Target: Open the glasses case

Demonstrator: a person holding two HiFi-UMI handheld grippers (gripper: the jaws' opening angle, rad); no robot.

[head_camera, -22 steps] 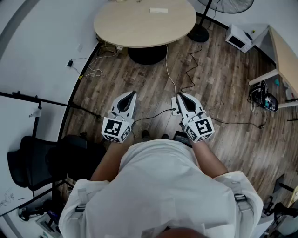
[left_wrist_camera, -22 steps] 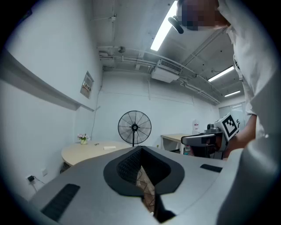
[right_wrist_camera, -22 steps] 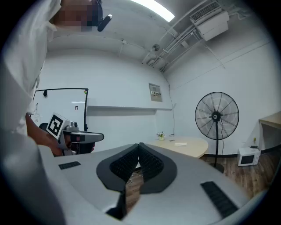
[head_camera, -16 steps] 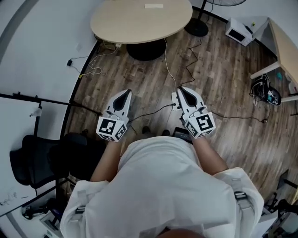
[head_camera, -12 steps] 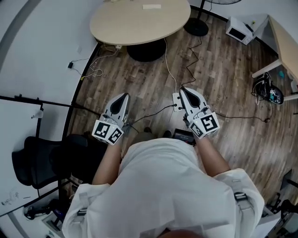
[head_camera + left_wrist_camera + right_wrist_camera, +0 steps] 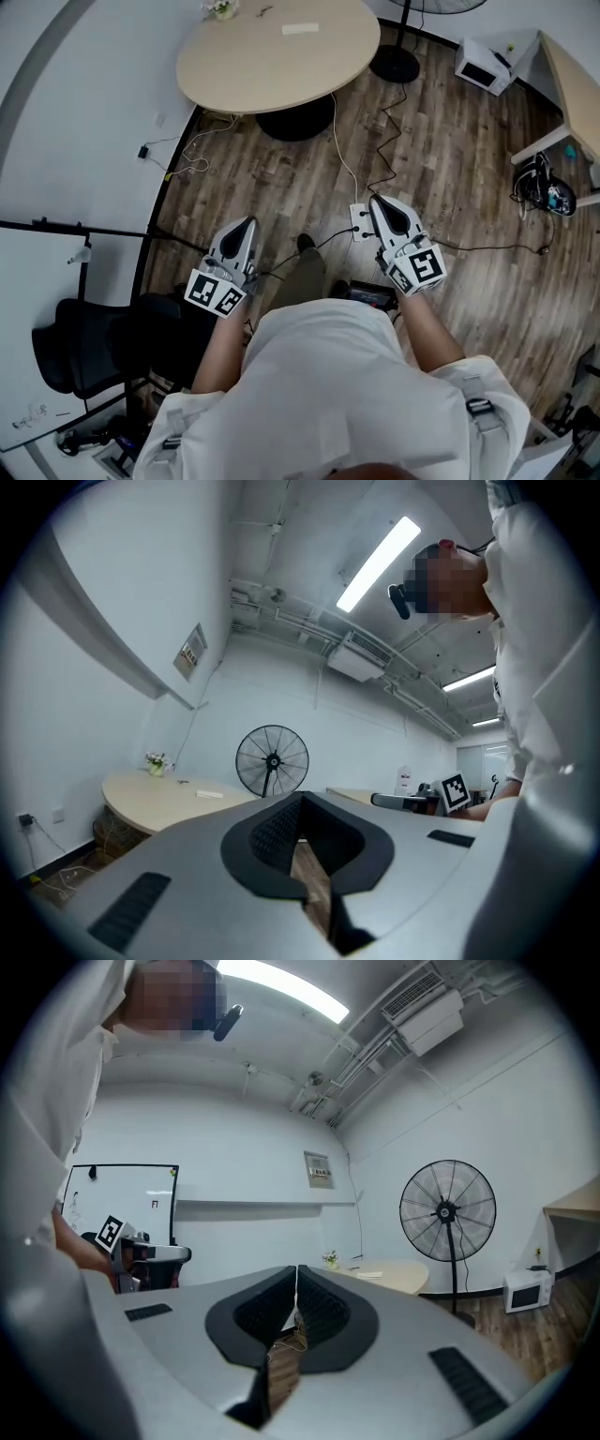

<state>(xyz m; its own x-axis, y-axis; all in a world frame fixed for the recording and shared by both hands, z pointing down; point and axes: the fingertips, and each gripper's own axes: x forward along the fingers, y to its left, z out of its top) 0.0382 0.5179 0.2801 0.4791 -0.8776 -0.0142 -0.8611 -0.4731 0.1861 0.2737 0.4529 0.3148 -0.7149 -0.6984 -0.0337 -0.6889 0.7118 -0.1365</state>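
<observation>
A small pale flat object (image 6: pixel 300 29) lies on the round beige table (image 6: pixel 272 66) far ahead; I cannot tell whether it is the glasses case. It also shows as a pale sliver (image 6: pixel 209 794) in the left gripper view and as the same sliver (image 6: pixel 368 1275) in the right gripper view. My left gripper (image 6: pixel 246 225) and right gripper (image 6: pixel 380 202) hang over the wood floor in front of the person's body, well short of the table. Both are shut with nothing between the jaws, as the left gripper (image 6: pixel 298 799) and the right gripper (image 6: pixel 296 1269) show up close.
A small flower pot (image 6: pixel 219 7) stands at the table's far edge. Cables and a power strip (image 6: pixel 359 221) lie on the floor ahead. A fan base (image 6: pixel 394 64), a white box (image 6: pixel 485 67) and a desk (image 6: pixel 572 84) are at right. A black chair (image 6: pixel 84 347) stands at left.
The person has stepped forward: a leg and shoe now show between the grippers. Both grippers sit lower in the head view, and more of the table top shows.
</observation>
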